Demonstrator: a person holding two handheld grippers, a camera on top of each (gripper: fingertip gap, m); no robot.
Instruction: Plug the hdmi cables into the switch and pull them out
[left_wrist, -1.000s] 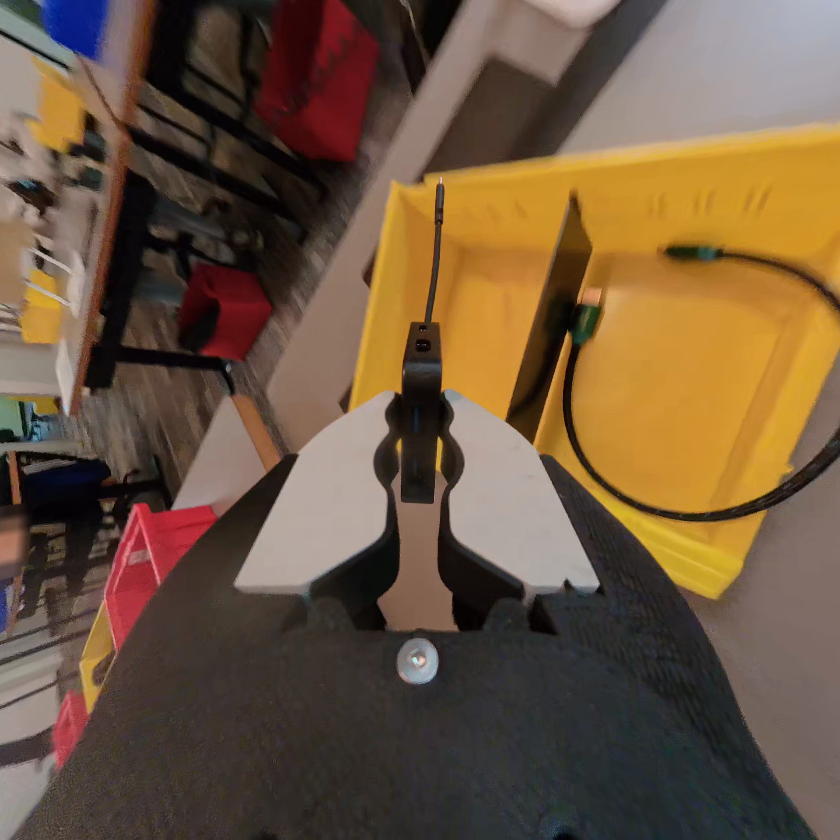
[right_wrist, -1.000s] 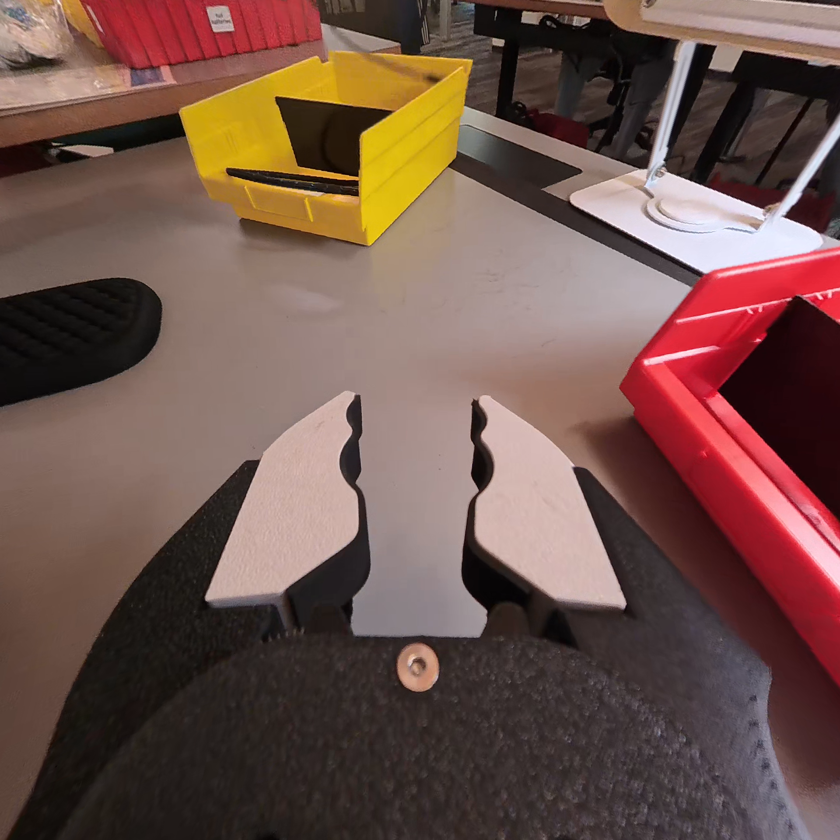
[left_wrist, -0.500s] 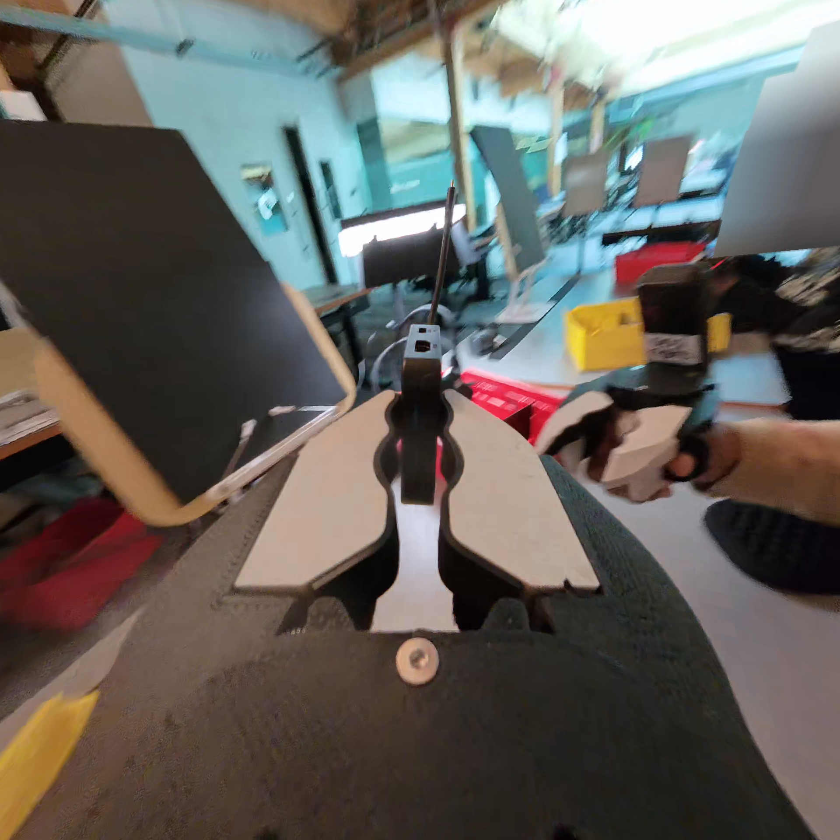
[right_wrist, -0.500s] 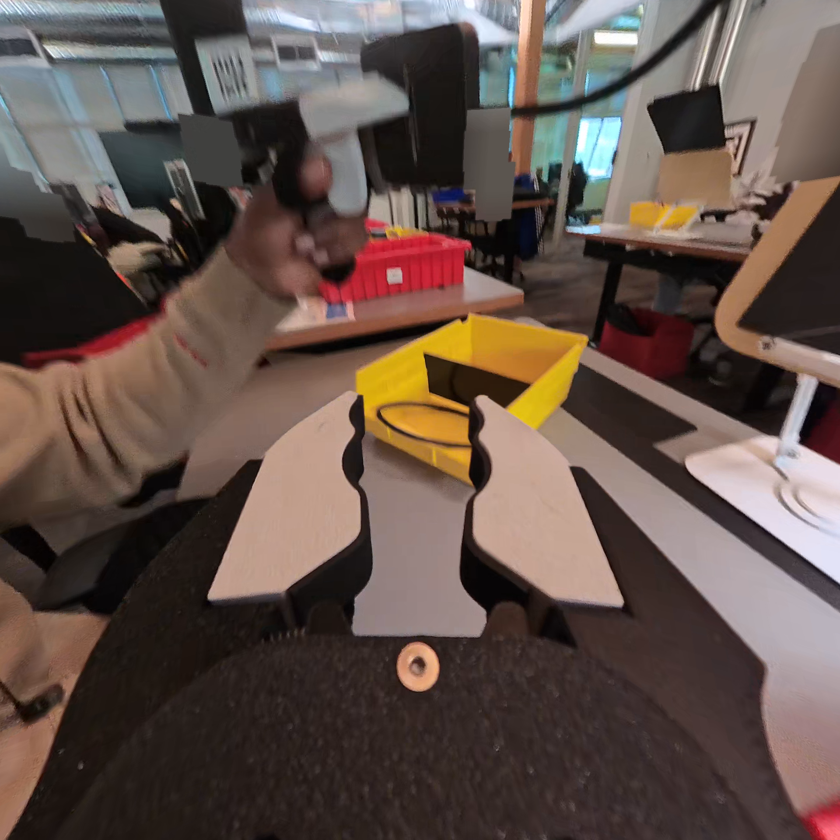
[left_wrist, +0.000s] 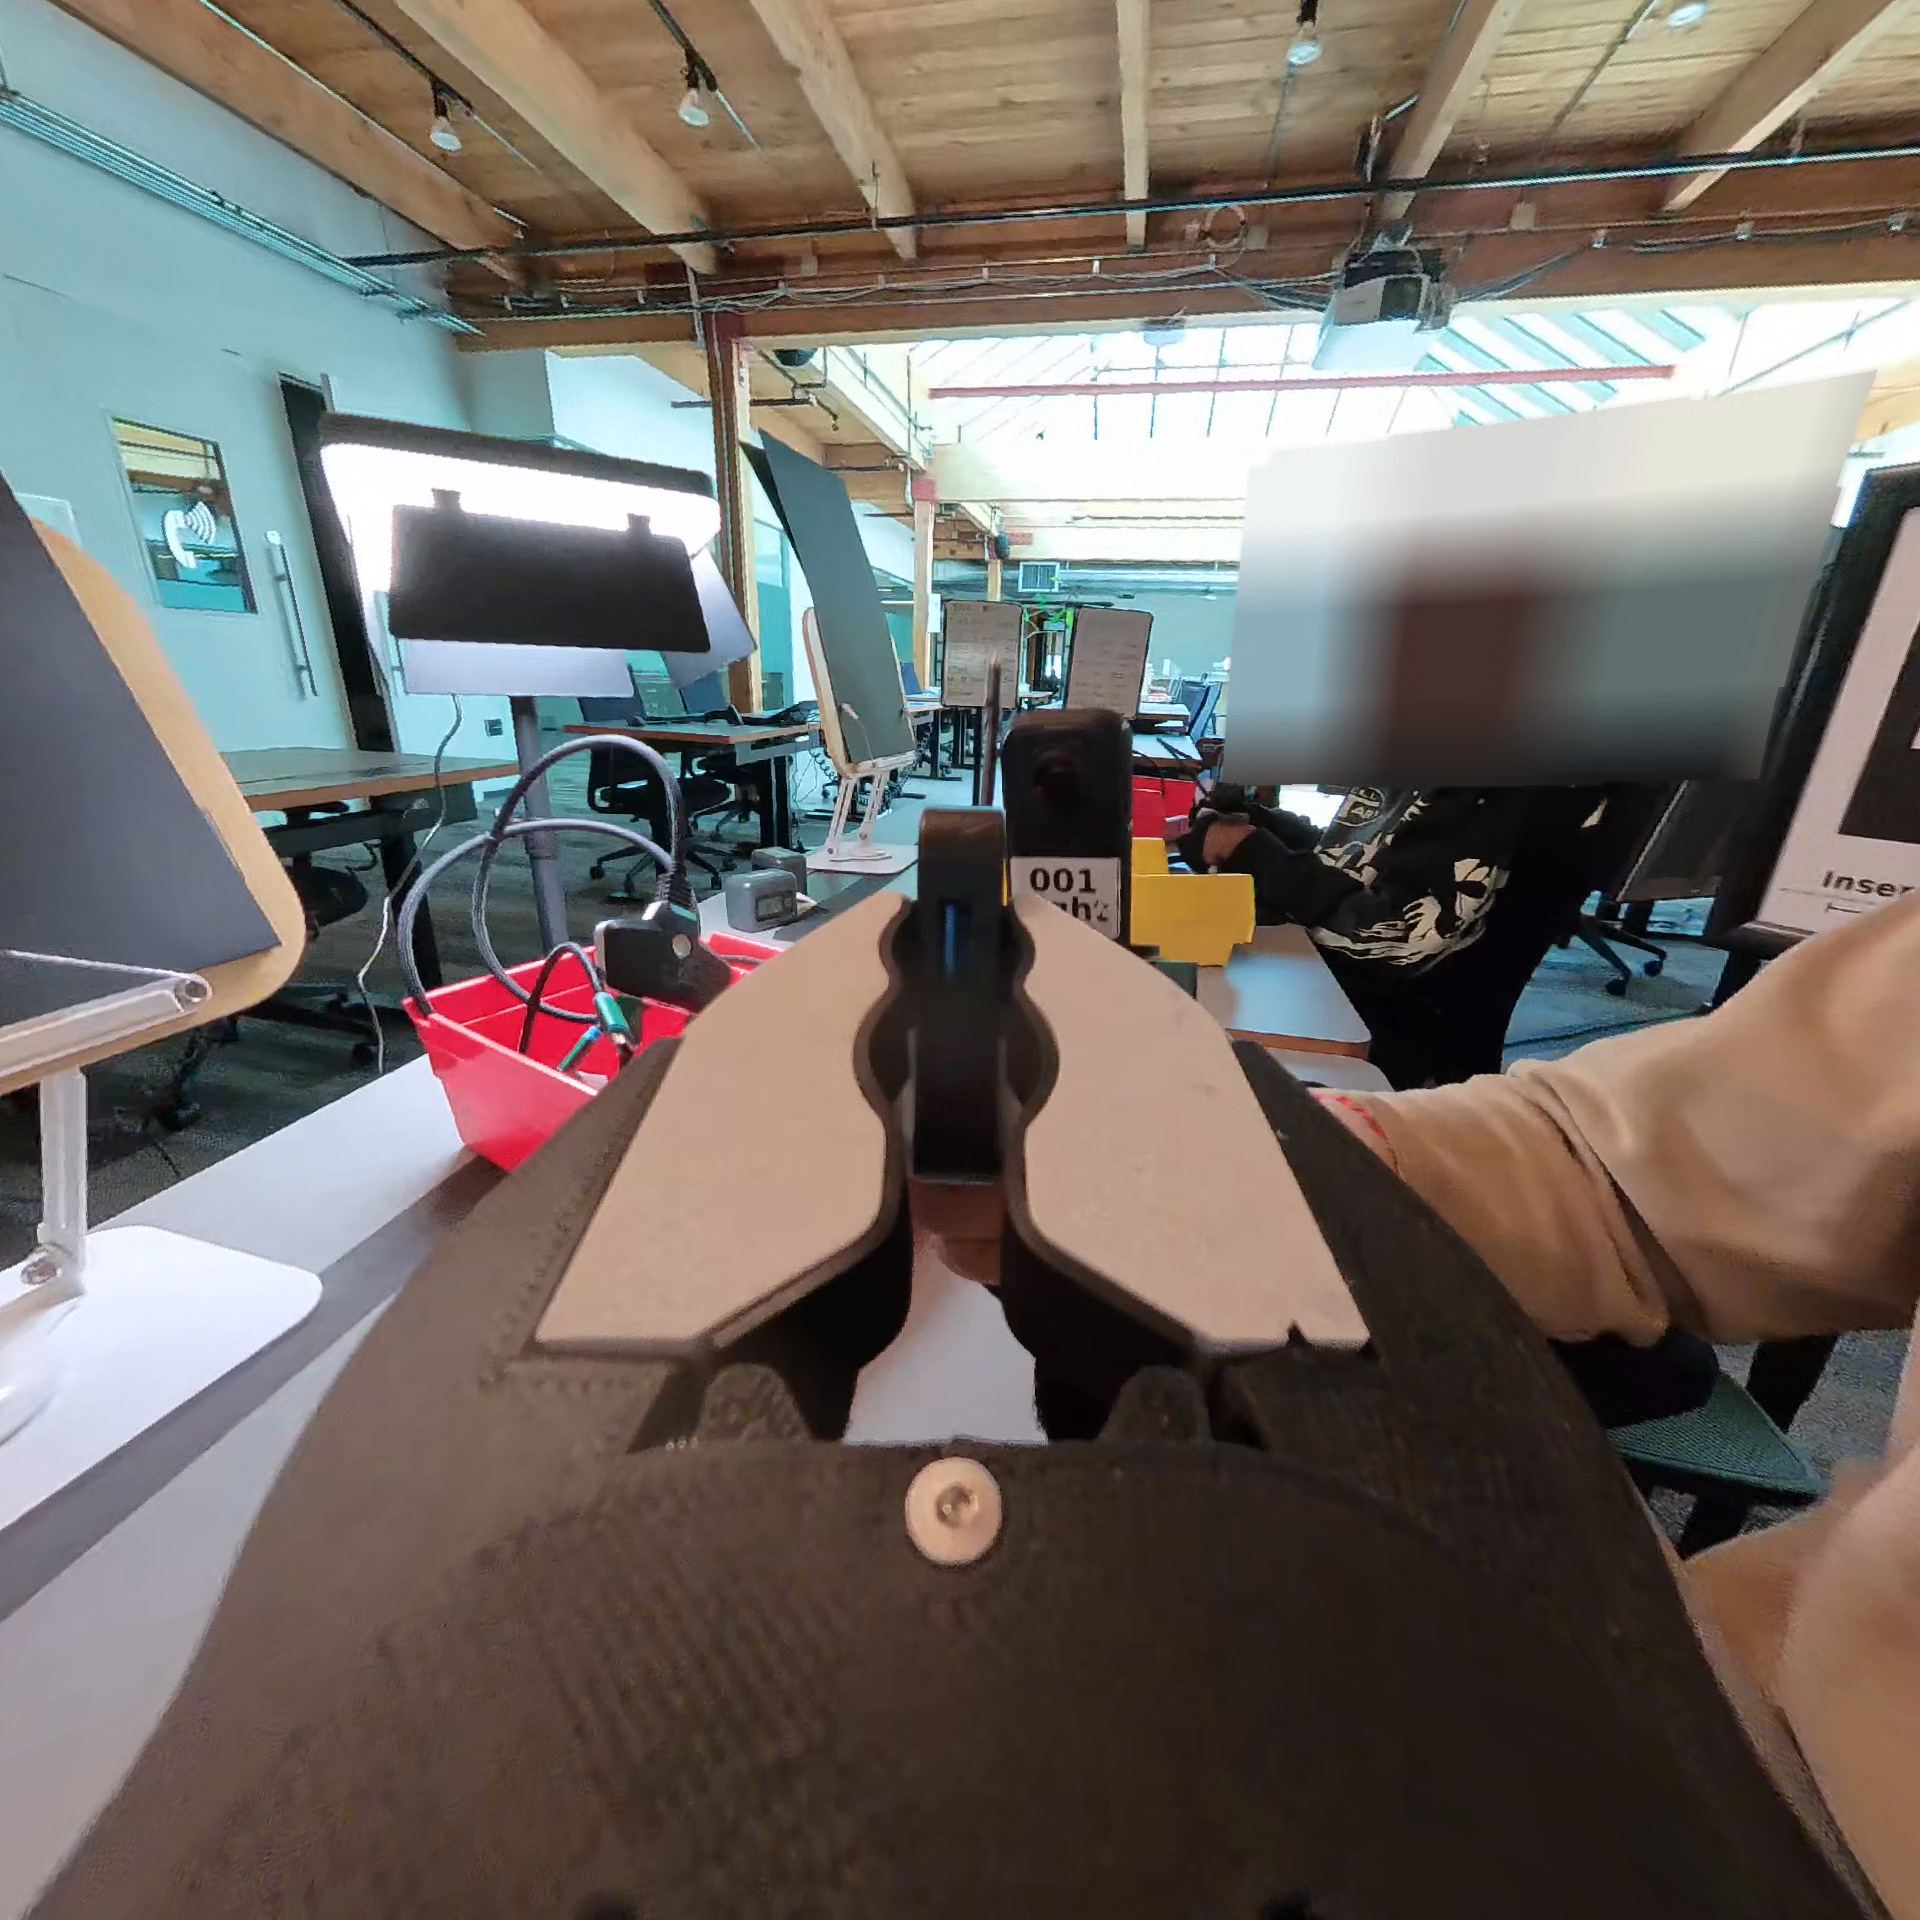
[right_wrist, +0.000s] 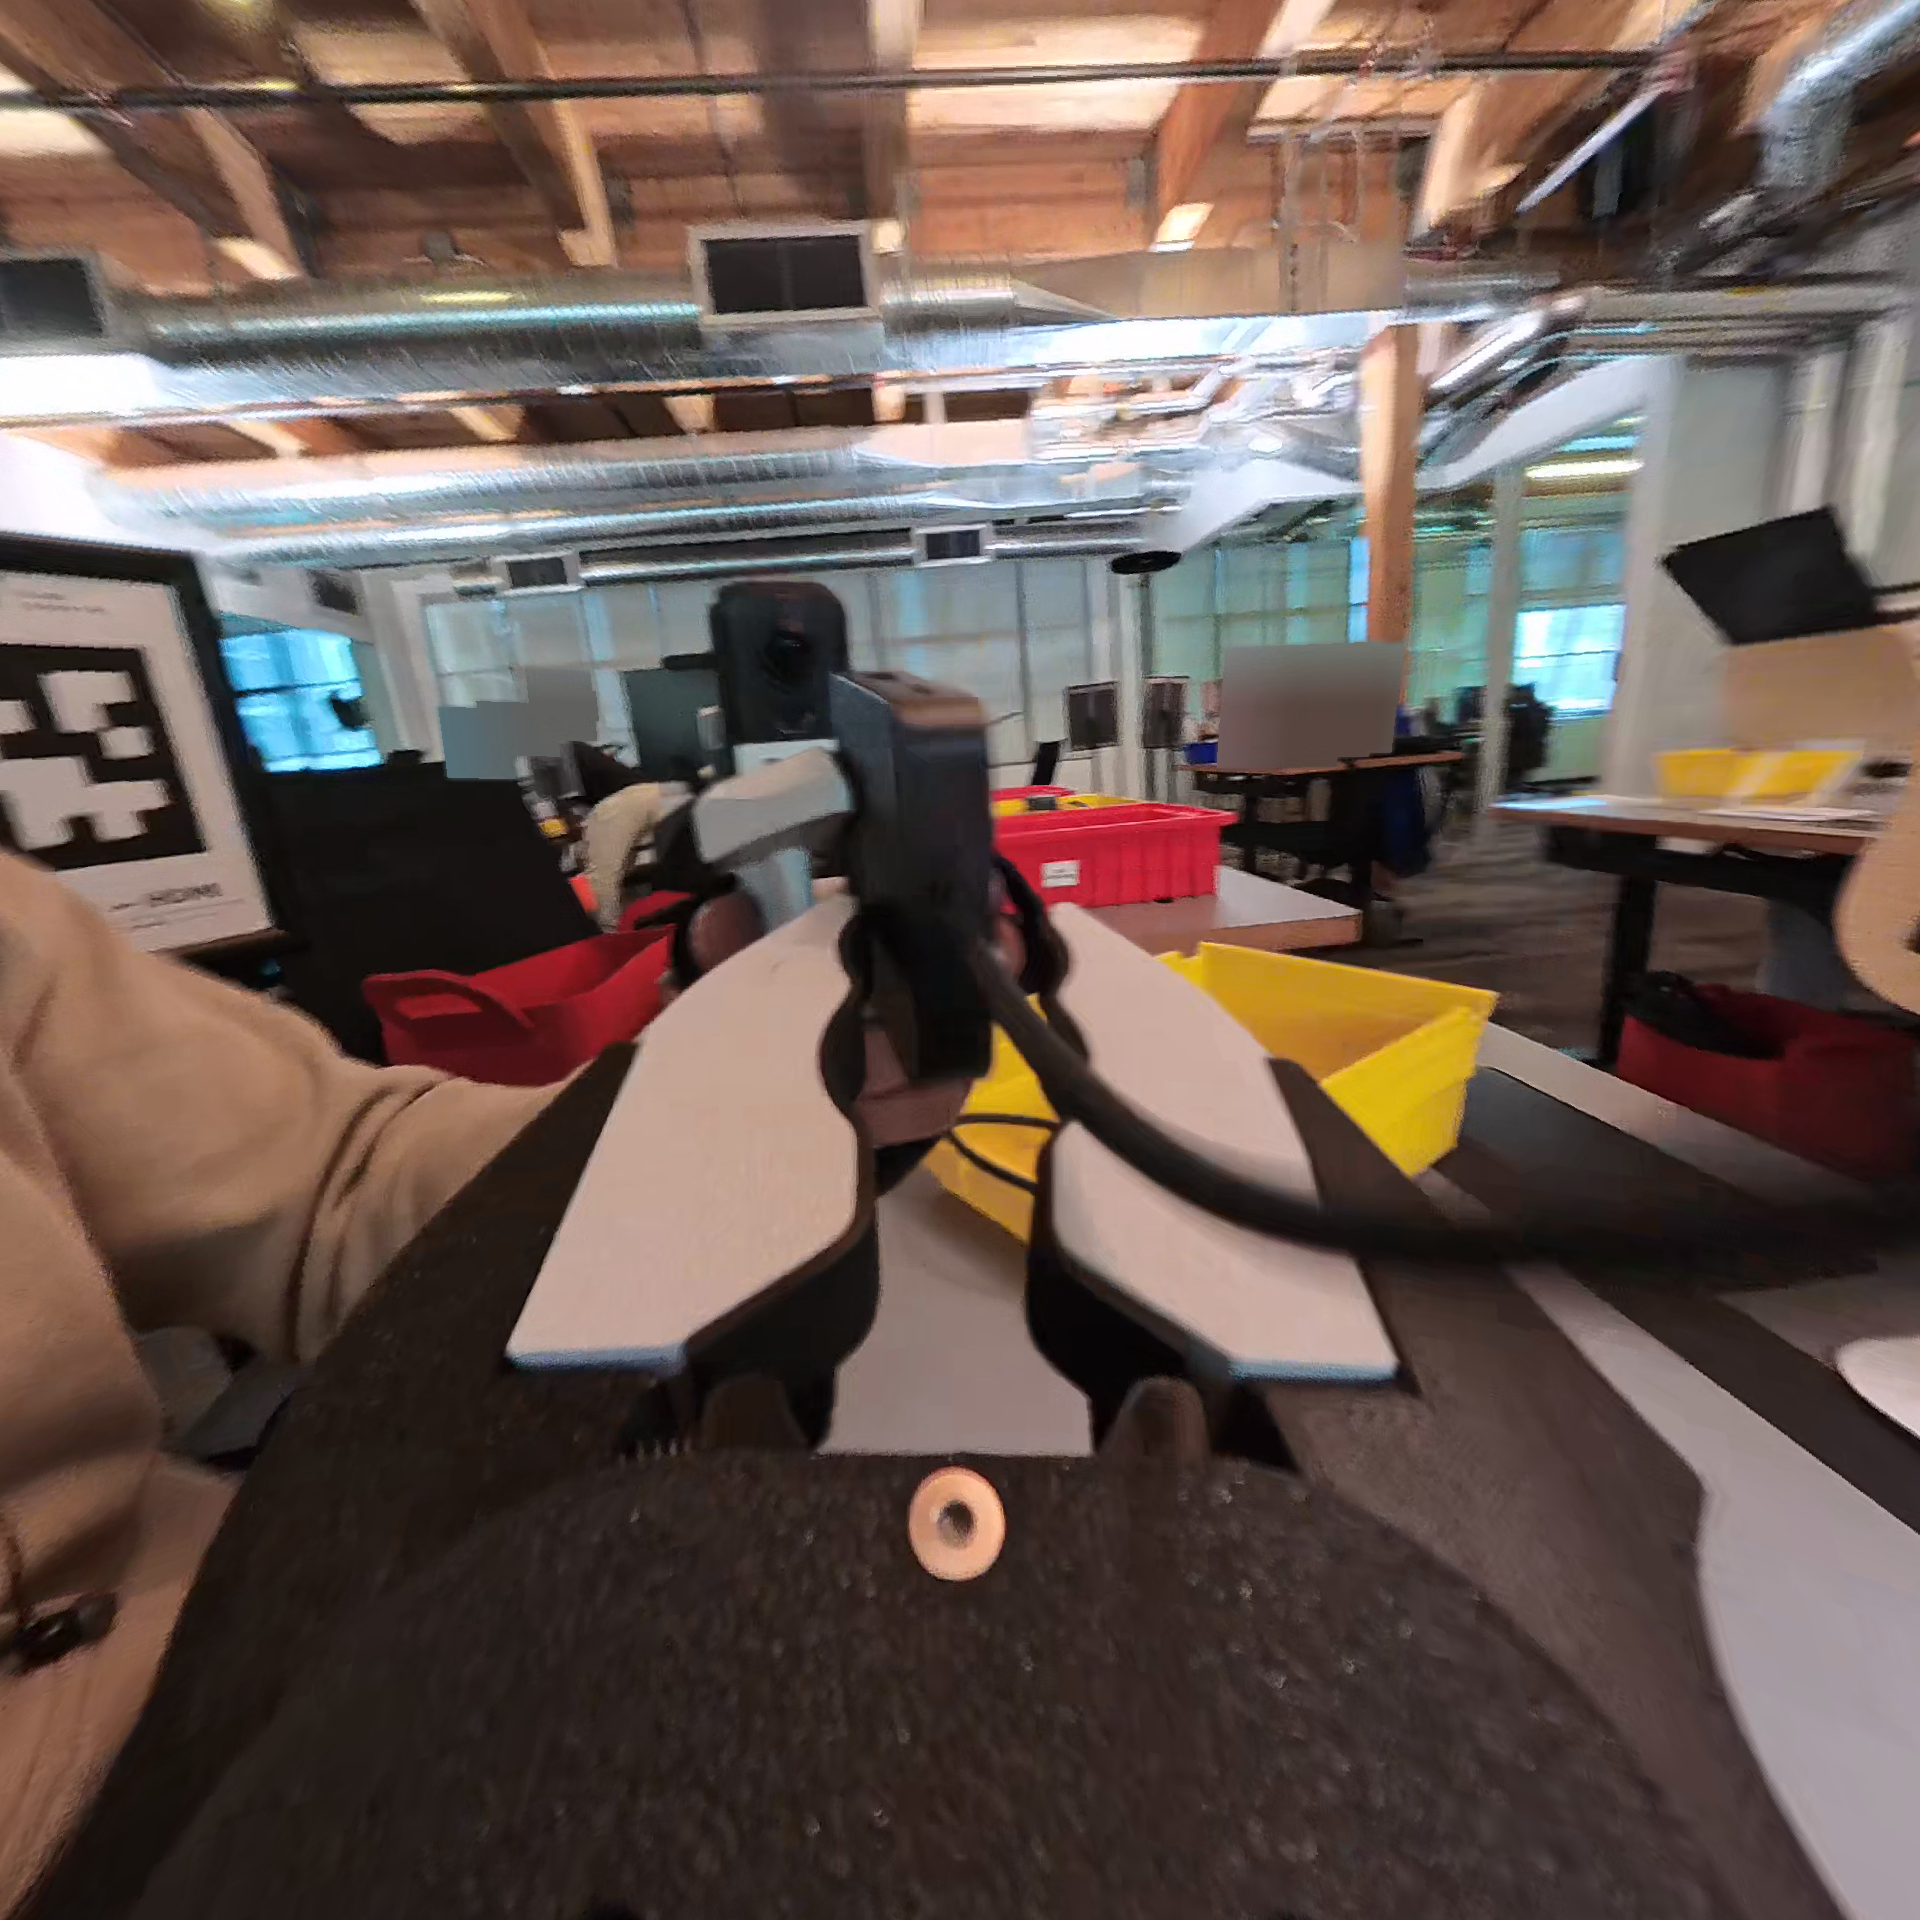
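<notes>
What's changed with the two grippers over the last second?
The left gripper, which was over the yellow bin, has lifted and swung round to face the right gripper. The right one, open over the table before, has come up and now brackets the black switch; whether it grips is unclear. The left gripper's hold on the switch is unchanged.
</notes>
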